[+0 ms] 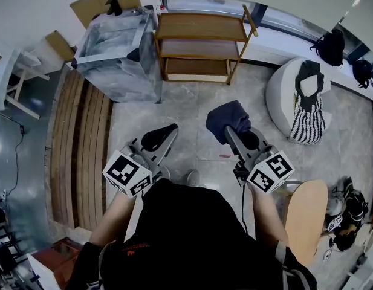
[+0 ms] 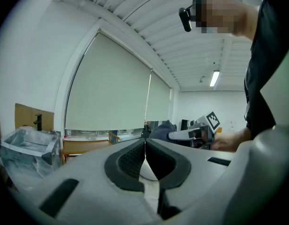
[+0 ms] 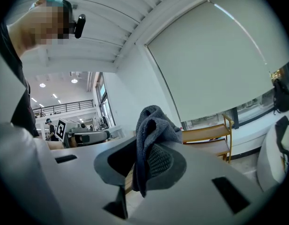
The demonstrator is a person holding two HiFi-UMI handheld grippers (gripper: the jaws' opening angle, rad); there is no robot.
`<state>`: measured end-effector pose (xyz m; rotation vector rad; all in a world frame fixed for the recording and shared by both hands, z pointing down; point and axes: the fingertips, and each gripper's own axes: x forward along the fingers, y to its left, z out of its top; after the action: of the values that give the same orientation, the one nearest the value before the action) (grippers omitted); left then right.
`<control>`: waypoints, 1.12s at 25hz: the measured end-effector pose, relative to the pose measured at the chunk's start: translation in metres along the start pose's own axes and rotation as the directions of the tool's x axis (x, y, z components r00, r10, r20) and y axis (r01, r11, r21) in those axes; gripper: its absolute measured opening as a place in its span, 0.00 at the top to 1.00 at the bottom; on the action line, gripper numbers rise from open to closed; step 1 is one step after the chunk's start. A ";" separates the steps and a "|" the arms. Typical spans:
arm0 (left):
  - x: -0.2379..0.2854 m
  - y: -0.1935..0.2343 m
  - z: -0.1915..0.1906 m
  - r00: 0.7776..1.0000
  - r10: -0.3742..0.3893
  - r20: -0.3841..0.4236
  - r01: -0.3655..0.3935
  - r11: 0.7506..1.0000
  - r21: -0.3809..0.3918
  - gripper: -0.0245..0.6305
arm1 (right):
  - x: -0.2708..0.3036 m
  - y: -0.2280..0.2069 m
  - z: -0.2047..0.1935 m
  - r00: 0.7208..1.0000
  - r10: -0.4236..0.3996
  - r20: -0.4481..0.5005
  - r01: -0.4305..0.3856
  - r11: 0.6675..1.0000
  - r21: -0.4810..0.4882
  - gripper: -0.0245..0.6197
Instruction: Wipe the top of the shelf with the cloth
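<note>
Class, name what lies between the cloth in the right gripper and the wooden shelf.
Only bare floor tiles, as the head view shows; the right gripper holds the cloth short of the shelf.

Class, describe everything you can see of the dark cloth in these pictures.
The cloth is dark blue-grey, soft and napped, like a microfibre towel. It is bunched and folded, pinched between the fingers of the right gripper, with a crumpled lump standing above them and a tail hanging below. It touches nothing else and is held in the air, short of the wooden shelf.
</note>
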<state>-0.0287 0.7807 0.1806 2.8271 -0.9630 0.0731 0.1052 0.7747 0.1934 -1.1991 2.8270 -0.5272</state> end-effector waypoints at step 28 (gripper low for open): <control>0.059 0.124 -0.020 1.000 0.006 -0.028 -0.008 0.998 -0.070 0.93 | 0.112 -0.085 -0.002 0.995 -0.026 -0.095 0.030 0.998 0.046 0.89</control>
<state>-0.0571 0.6515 0.2225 2.7520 -0.9504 0.0781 0.0853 0.6415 0.2347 -1.2391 2.8606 -0.6667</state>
